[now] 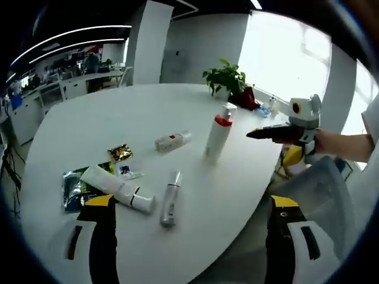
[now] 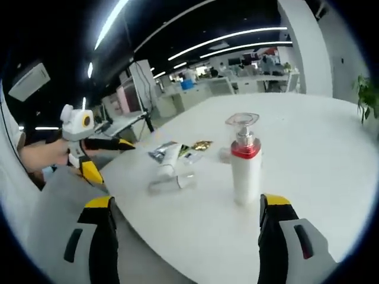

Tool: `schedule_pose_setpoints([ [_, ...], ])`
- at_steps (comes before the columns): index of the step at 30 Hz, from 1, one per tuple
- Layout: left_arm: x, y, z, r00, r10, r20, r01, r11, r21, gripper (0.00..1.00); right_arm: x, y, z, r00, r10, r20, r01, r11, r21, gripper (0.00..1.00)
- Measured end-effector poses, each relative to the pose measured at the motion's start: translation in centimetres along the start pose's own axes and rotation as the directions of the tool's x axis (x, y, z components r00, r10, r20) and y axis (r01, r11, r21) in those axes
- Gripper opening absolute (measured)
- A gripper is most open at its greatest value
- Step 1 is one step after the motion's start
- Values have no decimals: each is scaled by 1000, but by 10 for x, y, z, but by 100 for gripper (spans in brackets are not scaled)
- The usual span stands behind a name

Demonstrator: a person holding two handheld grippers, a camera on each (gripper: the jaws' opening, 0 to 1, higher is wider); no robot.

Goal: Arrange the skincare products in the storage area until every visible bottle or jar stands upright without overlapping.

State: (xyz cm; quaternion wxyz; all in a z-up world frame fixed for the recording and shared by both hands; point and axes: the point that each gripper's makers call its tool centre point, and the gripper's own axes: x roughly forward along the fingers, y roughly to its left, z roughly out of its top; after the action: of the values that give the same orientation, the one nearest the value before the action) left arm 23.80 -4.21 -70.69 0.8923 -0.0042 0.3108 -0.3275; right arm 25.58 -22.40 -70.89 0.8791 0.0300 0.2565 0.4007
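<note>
Surveying from the left gripper [image 1: 188,236] view, I take the pump bottle [image 1: 217,137] as landmark; it stands upright on the white table [image 1: 106,112], white plastic with a red collar and a clear cap; I judge it rigid, smooth and top-heavy, so any hold belongs low on the straight cylindrical body, never on the pump head. Near it on the side towards me lies a slim silver bottle [image 1: 170,198] on its side; it looks round, glossy and light, likely to roll or slip; I would pinch it across the middle of the barrel. Just beside that lies a white tube [image 1: 118,188], soft-walled by my judgement, best taken near its stiffer cap end. Beyond the tube sit flat foil sachets [image 1: 121,152], thin and crinkled; a small white bottle with a red label [image 1: 172,141] lies on its side just left of the pump bottle. A potted plant [image 1: 228,80] stands well behind it. Both jaws of the left gripper stand wide apart, holding nothing; in the right gripper [image 2: 186,236] view its jaws likewise stand apart and empty, the pump bottle between them, farther off.
</note>
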Motion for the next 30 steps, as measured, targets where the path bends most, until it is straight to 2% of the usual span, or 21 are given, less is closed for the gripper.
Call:
schedule_pose_setpoints([
  [7, -21, 2, -13, 999, 44, 9, -44, 998, -51, 99, -9, 12, -10, 1000, 6, 4, -6, 1000, 19, 100],
  [17, -44, 5, -25, 993, 112, 29, -109, 991, -80, 99, -25, 13, -13, 1000, 6, 18, -7, 999, 42, 100],
  [24, -53, -1, -32, 992, 123, 19, -121, 989, -81, 99, -31, 19, -15, 1000, 13, 18, -14, 999, 43, 100],
  [30, -51, 0, -28, 993, 115, 14, -113, 990, -82, 99, -36, 18, -14, 1000, 0, 26, -2, 999, 54, 100],
])
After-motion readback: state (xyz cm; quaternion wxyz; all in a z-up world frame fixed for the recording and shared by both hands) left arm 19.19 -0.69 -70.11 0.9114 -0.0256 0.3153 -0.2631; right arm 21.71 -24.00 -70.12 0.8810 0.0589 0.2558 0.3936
